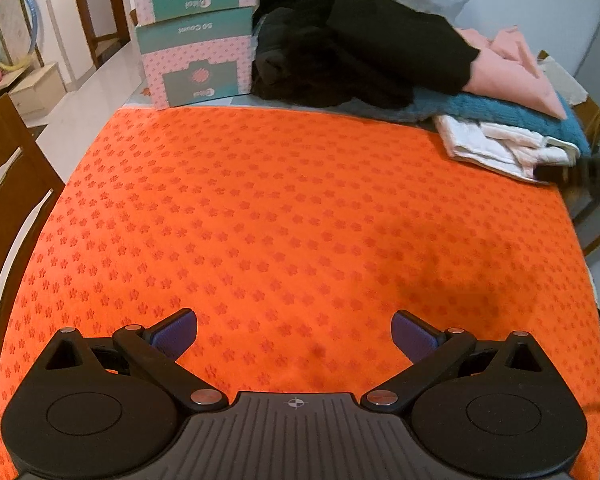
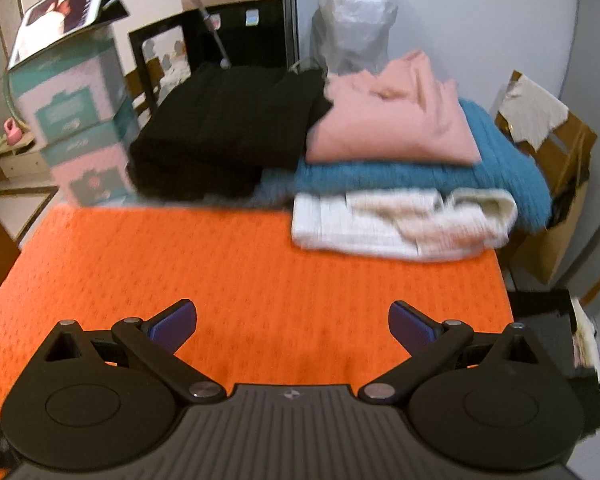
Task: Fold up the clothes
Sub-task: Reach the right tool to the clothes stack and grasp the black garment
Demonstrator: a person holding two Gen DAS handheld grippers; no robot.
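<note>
**Inspector A:** Working left to right, we found the stacked pink-and-teal boxes at eleven o'clock in the left wrist view, standing at the far edge of the orange mat. The left gripper hung over the mat's near part, its jaws spread wide and nothing between them.

**Inspector B:** We agreed. At twelve o'clock lay the black garment, bunched rather than flat. At one to two o'clock we noted the pink garment resting on the teal knit, and the white cloth in front of them, on the mat's far right corner.

**Inspector A:** The right gripper was likewise wide open and empty, facing that same pile. Its view was blurred, so we could not judge the folds of the white cloth. No garment lay on the open middle of the mat.

**Inspector B:** We judged the next step to be fetching a piece from the pile. The risks we saw: the layers overlap, so a pull on one may drag its neighbours off the right edge; a deep pinch may catch two layers; and the black garment lies just beside the boxes, which a careless tug could topple.
</note>
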